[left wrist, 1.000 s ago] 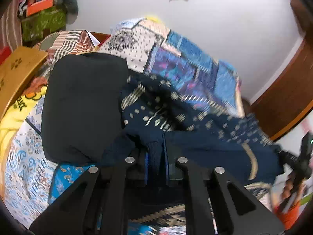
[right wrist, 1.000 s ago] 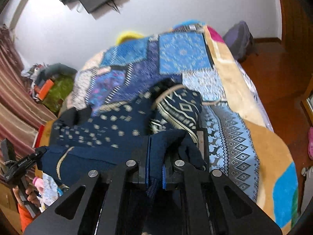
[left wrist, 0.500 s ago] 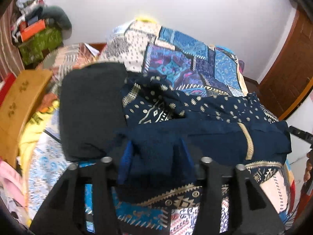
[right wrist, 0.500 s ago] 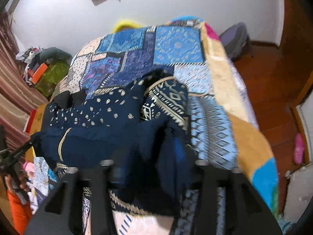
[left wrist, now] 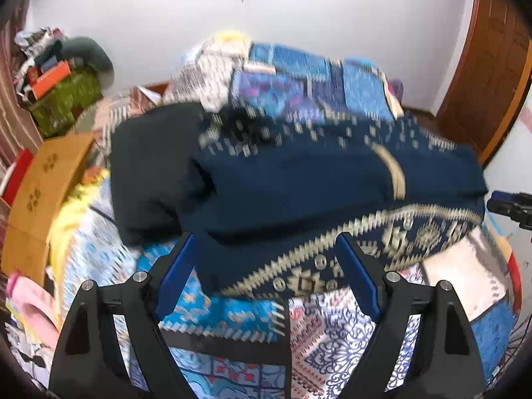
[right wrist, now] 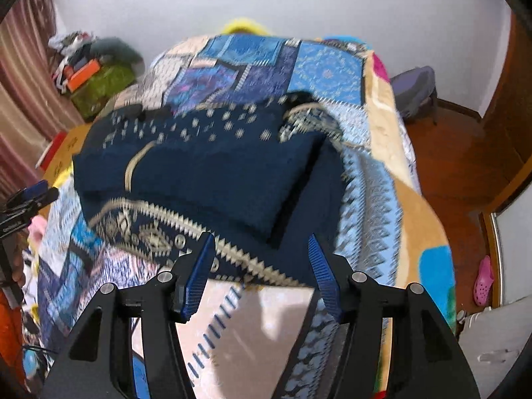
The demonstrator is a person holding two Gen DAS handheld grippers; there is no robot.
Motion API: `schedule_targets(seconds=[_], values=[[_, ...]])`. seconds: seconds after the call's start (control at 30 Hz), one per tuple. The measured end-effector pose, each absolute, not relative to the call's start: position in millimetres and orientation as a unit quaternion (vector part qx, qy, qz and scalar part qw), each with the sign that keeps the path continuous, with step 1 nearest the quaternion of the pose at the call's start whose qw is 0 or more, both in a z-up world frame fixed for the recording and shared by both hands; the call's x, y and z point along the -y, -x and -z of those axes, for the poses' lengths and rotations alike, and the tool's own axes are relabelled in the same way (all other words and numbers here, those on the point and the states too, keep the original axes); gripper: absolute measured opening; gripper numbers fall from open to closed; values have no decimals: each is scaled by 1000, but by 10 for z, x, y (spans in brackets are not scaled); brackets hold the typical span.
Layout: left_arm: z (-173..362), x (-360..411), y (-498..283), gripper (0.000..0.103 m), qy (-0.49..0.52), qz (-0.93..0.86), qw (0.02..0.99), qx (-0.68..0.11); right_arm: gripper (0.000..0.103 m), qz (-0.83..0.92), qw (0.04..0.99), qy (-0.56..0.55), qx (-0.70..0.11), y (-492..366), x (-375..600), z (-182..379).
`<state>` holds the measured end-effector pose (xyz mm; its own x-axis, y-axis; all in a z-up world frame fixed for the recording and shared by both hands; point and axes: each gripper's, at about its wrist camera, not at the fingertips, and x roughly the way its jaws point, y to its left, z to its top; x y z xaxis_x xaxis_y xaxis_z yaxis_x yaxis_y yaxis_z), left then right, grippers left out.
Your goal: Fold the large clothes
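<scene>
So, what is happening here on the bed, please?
A person is folding a large navy patterned garment on a bed covered with a patchwork quilt. Both tools are open and hold nothing: the left tool and the right tool each hover at the garment's near edge. The garment lies on the quilt with one plain navy layer folded over its patterned hem. A folded black garment sits beside it, on the left.

Navy garment [left wrist: 299,193] folded into a wide band, lying flat across the bed. Top layer is plain navy with a tan curved stripe; the near edge shows a cream zigzag border with geometric motifs; the far layer has small cream dots. Edges are motion-blurred.
</scene>
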<state>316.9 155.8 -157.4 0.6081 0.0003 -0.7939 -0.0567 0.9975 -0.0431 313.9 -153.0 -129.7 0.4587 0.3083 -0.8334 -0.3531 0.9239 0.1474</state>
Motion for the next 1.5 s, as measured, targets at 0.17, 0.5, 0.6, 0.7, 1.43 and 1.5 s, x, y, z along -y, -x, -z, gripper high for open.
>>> schedule_targets(seconds=[0.17, 0.5, 0.6, 0.7, 1.43, 1.5], values=[[2022, -1521, -3334, 84, 30, -26, 875, -482, 54, -203, 836, 43, -508, -3189, 1344, 1534], [2082, -1556, -3808, 84, -84, -86, 893, -435, 54, -208, 839, 152, -480, -3364, 979, 1684], [1922, -1561, -4006, 84, -98, -83, 899, -419, 54, -222, 837, 150, -477, -3580, 957, 1640], [1790, -1612, -4289, 84, -96, -82, 901, -414, 54, -228, 836, 121, -485, -3868, 955, 1584], [1748, -1416, -4226, 84, 46, -1, 896, -441, 54, -192, 854, 41, -481, -4014, 957, 1506], [1837, -1277, -4139, 84, 35, 5, 893, -450, 55, -187, 854, 70, -481, -3905, 905, 1571]])
